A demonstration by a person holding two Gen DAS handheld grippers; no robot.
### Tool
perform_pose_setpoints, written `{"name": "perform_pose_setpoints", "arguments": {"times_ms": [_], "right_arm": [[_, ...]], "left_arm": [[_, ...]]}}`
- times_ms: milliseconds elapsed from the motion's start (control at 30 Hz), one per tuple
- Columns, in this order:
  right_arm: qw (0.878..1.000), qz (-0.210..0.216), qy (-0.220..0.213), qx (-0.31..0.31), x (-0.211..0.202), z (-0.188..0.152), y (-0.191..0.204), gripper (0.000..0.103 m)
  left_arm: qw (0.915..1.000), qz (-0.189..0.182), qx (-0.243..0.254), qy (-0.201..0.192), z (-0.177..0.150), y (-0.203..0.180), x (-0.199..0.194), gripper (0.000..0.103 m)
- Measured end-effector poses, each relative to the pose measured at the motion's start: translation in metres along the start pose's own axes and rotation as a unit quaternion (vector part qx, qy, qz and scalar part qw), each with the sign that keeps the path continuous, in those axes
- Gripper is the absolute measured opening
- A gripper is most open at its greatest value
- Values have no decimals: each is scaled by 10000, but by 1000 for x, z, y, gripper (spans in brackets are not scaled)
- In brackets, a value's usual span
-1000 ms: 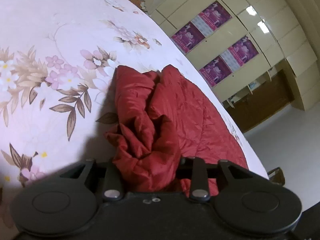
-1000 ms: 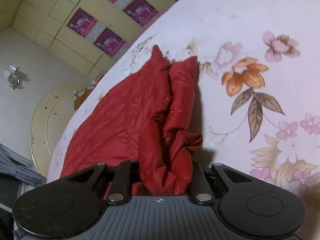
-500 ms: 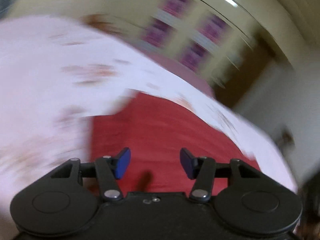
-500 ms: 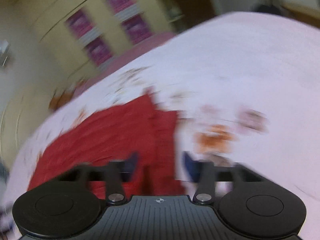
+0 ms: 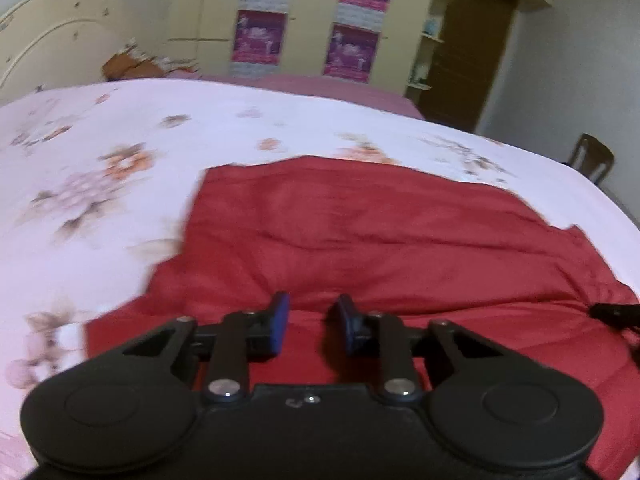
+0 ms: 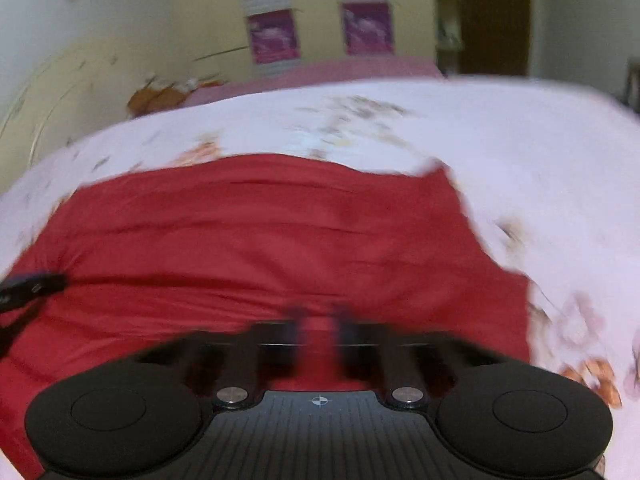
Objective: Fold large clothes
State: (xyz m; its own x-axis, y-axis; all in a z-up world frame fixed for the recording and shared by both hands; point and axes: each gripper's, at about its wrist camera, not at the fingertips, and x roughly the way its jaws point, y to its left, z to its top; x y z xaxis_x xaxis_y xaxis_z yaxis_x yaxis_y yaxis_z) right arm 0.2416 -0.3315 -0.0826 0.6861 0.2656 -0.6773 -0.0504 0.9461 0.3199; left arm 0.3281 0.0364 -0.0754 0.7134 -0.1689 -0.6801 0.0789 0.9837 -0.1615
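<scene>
A large red garment [image 5: 380,240] lies spread in a broad folded band across the floral bedsheet [image 5: 100,160]. It also shows in the right wrist view [image 6: 260,240]. My left gripper [image 5: 310,320] hovers over the garment's near edge, its blue pads [image 5: 280,316] a small gap apart with nothing between them. My right gripper [image 6: 318,320] is blurred, its jaws a narrow gap apart over the red cloth, empty. Each gripper's tip shows at the edge of the other's view [image 5: 612,314], [image 6: 28,286].
The pale floral bed [image 6: 520,140] extends beyond the garment on all sides. A cream wardrobe with purple posters [image 5: 308,20] and a brown door [image 5: 472,52] stand behind. A wooden chair [image 5: 592,156] is at the right.
Both grippers let go of the bunched red cloth and drew back and up. The garment now lies flat. The jaws opened wide, then narrowed.
</scene>
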Motion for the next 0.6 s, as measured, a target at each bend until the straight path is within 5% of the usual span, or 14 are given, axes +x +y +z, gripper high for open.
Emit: {"name": "perform_pose_setpoints", "arguments": {"times_ms": [133, 233, 300, 400, 467, 533, 600], "right_arm": [[9992, -274, -56, -296, 0, -5, 17, 0], [9986, -442, -37, -280, -11, 1, 25, 0], [9987, -351, -213, -305, -33, -3, 32, 1], [9973, -15, -536, -500, -68, -20, 54, 83], [9959, 245, -450, -743, -74, -34, 73, 82], [9950, 420, -224, -882, -68, -48, 88, 64], [9924, 181, 2, -1213, -56, -64, 97, 63]], "left_arm": [[9998, 100, 153, 29, 3, -7, 1, 29], [9998, 183, 101, 58, 8, -14, -17, 47], [9997, -4, -12, -263, 7, -23, -48, 56], [9981, -543, -118, -265, -11, -49, -80, 57], [9973, -726, 100, -109, -29, -74, -85, 57], [9971, -704, 262, 101, -45, -90, -78, 57], [9976, -519, 444, 141, -58, -94, -71, 59]]}}
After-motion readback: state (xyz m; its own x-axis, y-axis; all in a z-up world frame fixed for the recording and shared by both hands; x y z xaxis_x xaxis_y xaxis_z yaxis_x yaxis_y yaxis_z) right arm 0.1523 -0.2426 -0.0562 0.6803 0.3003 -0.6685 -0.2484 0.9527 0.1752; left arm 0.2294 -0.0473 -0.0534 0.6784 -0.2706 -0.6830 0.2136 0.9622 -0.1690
